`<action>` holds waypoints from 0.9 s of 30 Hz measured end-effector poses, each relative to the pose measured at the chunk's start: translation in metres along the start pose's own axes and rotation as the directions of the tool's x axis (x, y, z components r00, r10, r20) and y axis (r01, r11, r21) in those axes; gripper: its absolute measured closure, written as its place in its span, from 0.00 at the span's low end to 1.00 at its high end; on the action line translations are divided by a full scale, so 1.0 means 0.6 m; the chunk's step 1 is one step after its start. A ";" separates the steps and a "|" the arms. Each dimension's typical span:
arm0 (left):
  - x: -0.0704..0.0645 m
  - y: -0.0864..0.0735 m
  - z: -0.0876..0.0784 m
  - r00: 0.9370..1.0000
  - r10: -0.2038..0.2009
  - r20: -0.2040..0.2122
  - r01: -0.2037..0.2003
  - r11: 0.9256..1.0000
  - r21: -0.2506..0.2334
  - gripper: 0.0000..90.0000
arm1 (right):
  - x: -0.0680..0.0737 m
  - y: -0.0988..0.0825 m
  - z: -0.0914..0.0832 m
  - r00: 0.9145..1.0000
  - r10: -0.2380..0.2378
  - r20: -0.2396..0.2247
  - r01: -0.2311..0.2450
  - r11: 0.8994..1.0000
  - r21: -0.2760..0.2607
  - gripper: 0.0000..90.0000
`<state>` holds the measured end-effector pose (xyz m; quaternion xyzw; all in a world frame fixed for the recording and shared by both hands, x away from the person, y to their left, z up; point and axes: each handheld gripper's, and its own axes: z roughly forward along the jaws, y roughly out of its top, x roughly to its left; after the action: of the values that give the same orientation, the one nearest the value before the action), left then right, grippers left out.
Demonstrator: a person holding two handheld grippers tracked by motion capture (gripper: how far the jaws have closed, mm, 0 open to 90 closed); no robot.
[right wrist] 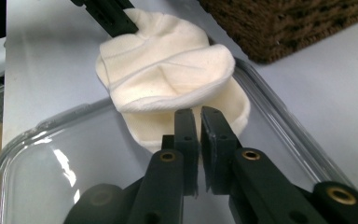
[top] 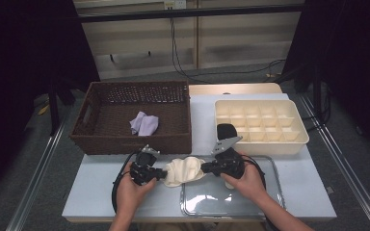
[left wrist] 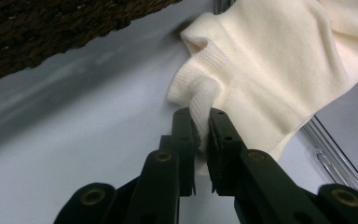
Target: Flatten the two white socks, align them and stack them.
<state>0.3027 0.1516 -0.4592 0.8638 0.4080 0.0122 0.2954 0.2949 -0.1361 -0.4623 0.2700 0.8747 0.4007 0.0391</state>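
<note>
Two grippers pinch one cream sock (top: 184, 170) at lower centre of the high view: the left gripper (top: 163, 173) is clamped on its left edge, the right gripper (top: 204, 168) on its right (over the clear tray (top: 231, 204)), below the wicker basket (top: 134, 143).

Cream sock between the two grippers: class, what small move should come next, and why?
Probably lift both grippers together. The left gripper and right gripper each pinch an edge of the cream sock, which lies partly over the clear tray, so raising it would free it for folding or carrying.
</note>
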 end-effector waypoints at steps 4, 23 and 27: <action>0.001 0.001 0.000 1.000 -0.001 0.001 0.001 1.000 0.002 0.91 | -0.008 -0.010 -0.014 0.999 0.007 0.036 -0.007 1.000 0.005 0.88; 0.000 0.001 0.001 1.000 -0.002 0.004 0.002 1.000 -0.001 0.91 | 0.000 0.032 0.020 0.999 -0.025 0.036 0.025 1.000 -0.007 0.82; 0.001 0.001 0.001 1.000 -0.001 0.006 0.001 1.000 -0.001 0.91 | -0.003 0.017 0.021 0.999 -0.014 0.038 0.013 1.000 0.021 0.86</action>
<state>0.3036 0.1511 -0.4596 0.8634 0.4078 0.0096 0.2970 0.3046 -0.1232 -0.4637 0.2720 0.8797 0.3860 0.0558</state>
